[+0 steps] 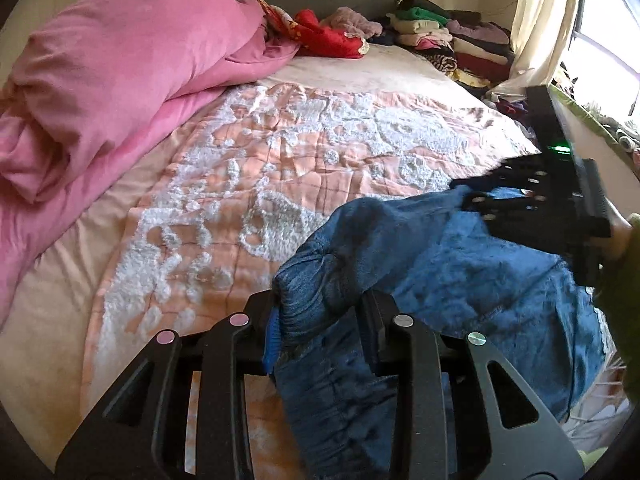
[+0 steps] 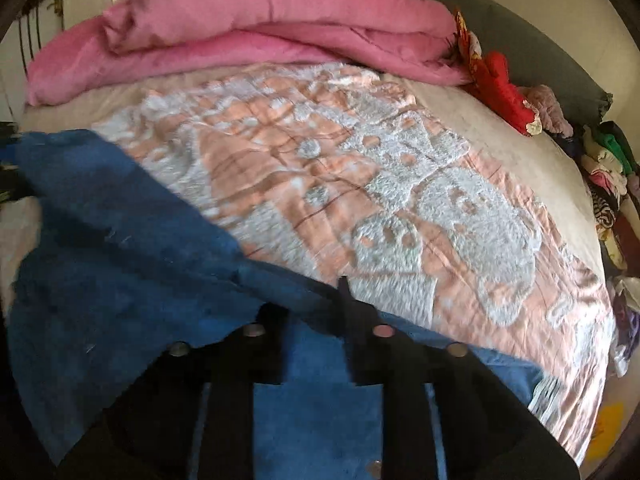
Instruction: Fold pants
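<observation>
1. Pants (image 1: 472, 264): blue denim, bunched and partly lifted at the near edge of the bed (image 1: 60, 320), held between both claws. No fold line is visible; the cloth hangs crumpled.
2. Left claw (image 1: 320, 320): gripping a ribbed, thick edge of the pants, possibly the waistband; the fabric fills the gap between its fingers.
3. Right claw (image 2: 312, 320): clamped on another edge of the pants. In the left wrist view it shows at the right, with denim caught at its tips and a hand behind it. In its own view the picture is blurred, but cloth passes between the fingers.
4. Progress: early stage, by judgement. Both pick-up grips are made. Still to do: spread the pants flat, lay leg over leg, fold along the length and smooth the result.
5. Surface: the bed carries a peach blanket (image 1: 320, 140) with raised white tufted patterns, lightly wrinkled. Its middle lies bare, giving room to lay the pants out.
6. Room: a rolled pink duvet (image 1: 120, 72) lies along the far side. A red cloth (image 1: 328, 36) and stacked clothes (image 1: 452, 40) sit by the grey headboard. A pale curtain (image 1: 540, 20) hangs at a bright window.
</observation>
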### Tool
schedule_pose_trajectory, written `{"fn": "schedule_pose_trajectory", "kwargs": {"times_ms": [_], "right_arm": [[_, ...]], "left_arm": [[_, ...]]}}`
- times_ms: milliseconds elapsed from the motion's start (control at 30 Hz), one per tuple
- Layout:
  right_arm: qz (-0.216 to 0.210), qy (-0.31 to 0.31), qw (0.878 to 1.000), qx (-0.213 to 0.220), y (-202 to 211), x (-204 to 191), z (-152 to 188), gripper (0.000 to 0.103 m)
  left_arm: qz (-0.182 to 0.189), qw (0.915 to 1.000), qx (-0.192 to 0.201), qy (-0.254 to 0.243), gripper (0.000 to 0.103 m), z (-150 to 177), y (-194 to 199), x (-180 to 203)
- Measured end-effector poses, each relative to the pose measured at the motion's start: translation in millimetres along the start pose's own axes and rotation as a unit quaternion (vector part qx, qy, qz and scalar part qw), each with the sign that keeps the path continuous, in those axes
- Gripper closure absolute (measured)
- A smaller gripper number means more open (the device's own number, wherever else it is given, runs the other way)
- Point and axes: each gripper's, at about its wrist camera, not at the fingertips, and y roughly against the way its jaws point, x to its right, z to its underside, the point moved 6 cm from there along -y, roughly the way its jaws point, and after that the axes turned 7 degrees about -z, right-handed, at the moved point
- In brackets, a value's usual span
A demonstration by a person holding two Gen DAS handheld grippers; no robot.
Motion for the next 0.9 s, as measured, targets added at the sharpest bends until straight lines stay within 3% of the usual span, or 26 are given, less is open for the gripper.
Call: {"fn": "schedule_pose_trajectory", "kwargs": {"times_ms": [200, 400, 567, 900], "right_arm": [[-0.021, -0.049, 0.998, 0.042, 62.9, -24.7, 35.7, 0.092], [-0.041, -0.068, 0.995, 0.062, 113.9, -79.2, 78.0, 0.094], [-0.064, -0.078, 0.994, 0.046, 124.1, -120.1, 109.7, 0.095], [-0.115, -0.087, 0.989, -0.017, 102.1, -187.1, 161.5, 0.095]], "left_arm": [[0.021, 0.9996, 0.008, -0.016, 0.079, 15.0, 14.9, 3.7], [0.04, 0.9986, 0.009, -0.034, 0.078, 43.9, 35.0, 14.9], [0.042, 0.9977, -0.006, -0.052, 0.077, 73.6, 44.4, 20.4], [0.029, 0.9969, -0.034, -0.065, 0.075, 118.6, 46.0, 21.4]]}}
